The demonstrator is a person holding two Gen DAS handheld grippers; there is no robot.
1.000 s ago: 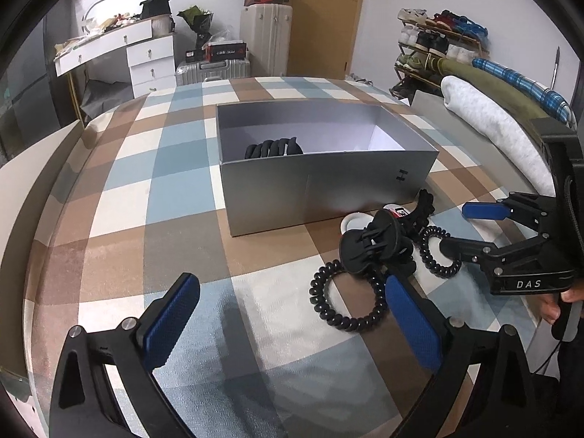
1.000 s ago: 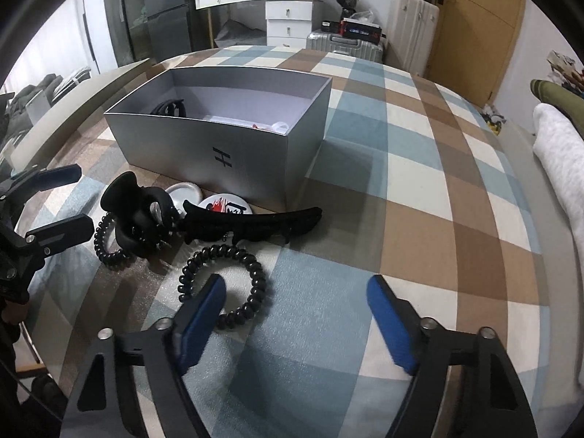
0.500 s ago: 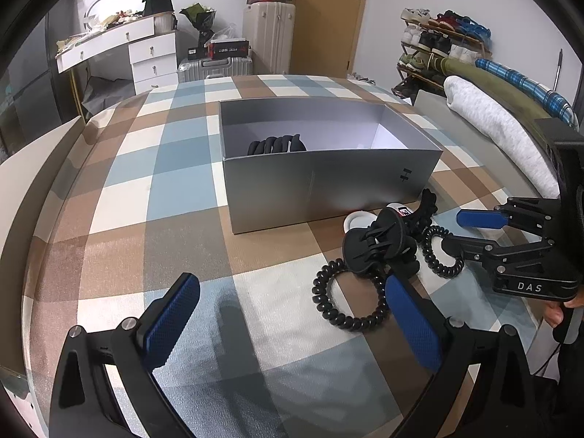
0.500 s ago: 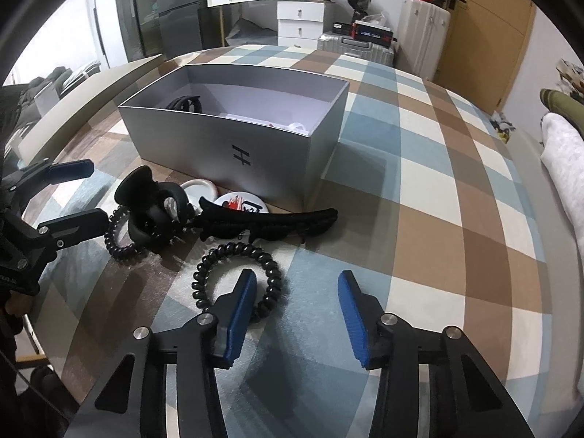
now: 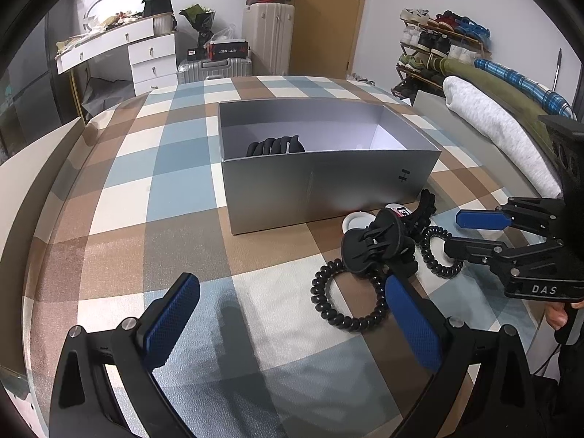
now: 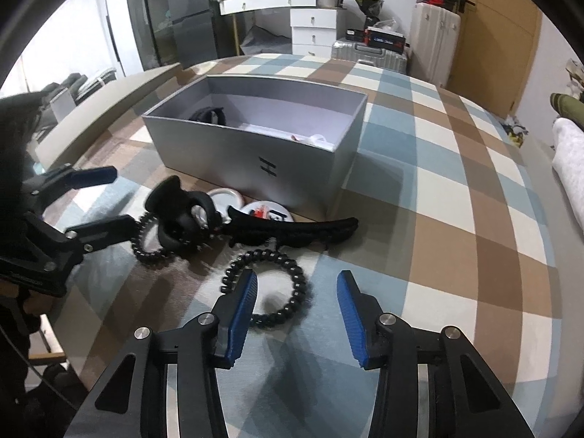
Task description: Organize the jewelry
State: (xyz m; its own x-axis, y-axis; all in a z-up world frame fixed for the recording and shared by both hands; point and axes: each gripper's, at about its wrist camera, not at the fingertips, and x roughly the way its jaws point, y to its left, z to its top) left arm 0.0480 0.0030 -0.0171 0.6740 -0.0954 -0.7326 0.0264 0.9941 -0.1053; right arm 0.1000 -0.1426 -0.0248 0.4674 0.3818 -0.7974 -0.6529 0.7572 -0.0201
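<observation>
An open grey box (image 5: pixel 321 189) stands on the checked cloth, with a black hair piece (image 5: pixel 275 146) inside; it also shows in the right wrist view (image 6: pixel 255 153). In front of it lie a black claw clip (image 5: pixel 376 244), a long black clip (image 6: pixel 292 231), two black spiral hair ties (image 5: pixel 346 299) (image 6: pixel 270 288) and two small round white tins (image 6: pixel 268 211). My left gripper (image 5: pixel 288 314) is open and empty, left of the pile. My right gripper (image 6: pixel 297 310) is partly open and empty, its left finger over the nearer spiral tie.
A white dresser (image 5: pixel 120 51), suitcases (image 5: pixel 268 43) and a shoe rack (image 5: pixel 438 47) stand beyond the cloth. Rolled bedding (image 5: pixel 500 135) lies along the right edge. A pale board (image 5: pixel 33 168) borders the left side.
My right gripper narrowed its jaws from wide open to partly open and moved forward toward the nearer spiral tie. My left gripper stayed open and hardly moved.
</observation>
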